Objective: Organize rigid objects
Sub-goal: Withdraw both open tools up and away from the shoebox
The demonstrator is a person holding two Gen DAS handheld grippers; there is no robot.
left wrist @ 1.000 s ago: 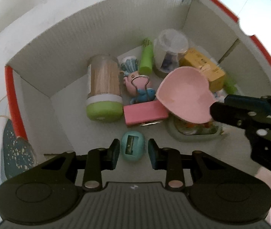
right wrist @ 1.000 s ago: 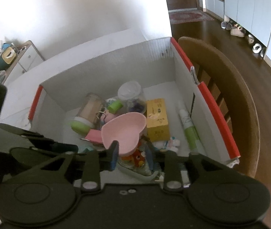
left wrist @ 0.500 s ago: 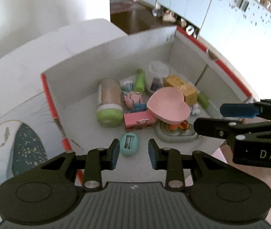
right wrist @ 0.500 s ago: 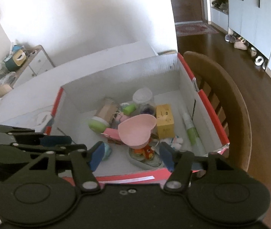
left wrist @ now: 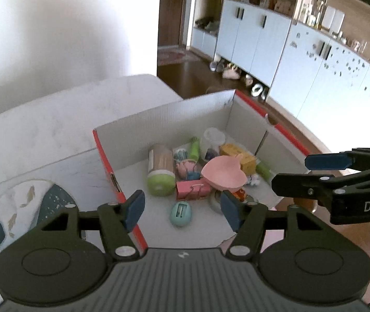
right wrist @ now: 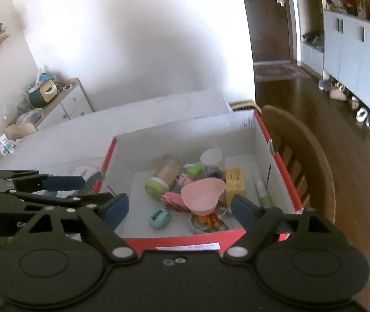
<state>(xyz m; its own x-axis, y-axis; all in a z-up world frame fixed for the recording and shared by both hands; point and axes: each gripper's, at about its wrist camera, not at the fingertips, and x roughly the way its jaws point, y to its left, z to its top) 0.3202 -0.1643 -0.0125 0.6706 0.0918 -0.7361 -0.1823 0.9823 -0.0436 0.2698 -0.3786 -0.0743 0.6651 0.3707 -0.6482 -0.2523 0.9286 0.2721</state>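
A red-rimmed cardboard box [left wrist: 107, 161] [right wrist: 185, 241] holds several small items. A teal egg-shaped sharpener [left wrist: 181, 213] [right wrist: 159, 218] lies alone near the box's front. Behind it are a pink heart-shaped bowl [left wrist: 222, 174] [right wrist: 202, 192], a green-lidded toothpick jar [left wrist: 160, 173], a pink block with a clip [left wrist: 192, 189], a yellow carton [left wrist: 238, 156] [right wrist: 234, 186] and a clear jar [left wrist: 212, 140]. My left gripper [left wrist: 182, 209] [right wrist: 86, 189] hangs above the box's front left corner, its jaws opening with nothing between them. My right gripper [right wrist: 181, 211] [left wrist: 312, 173] hovers over the front wall, its jaws also opening and empty.
A fish-patterned plate [left wrist: 26, 208] lies on the white table left of the box. A wooden chair [right wrist: 307, 161] stands against the box's right side. Pale blue cupboards [left wrist: 276, 52] line the far wall, and a cluttered sideboard [right wrist: 62, 101] stands at the back left.
Both grippers have risen and drawn back out of the box, and their jaws have spread wider. The heart bowl and the sharpener stay inside the box.
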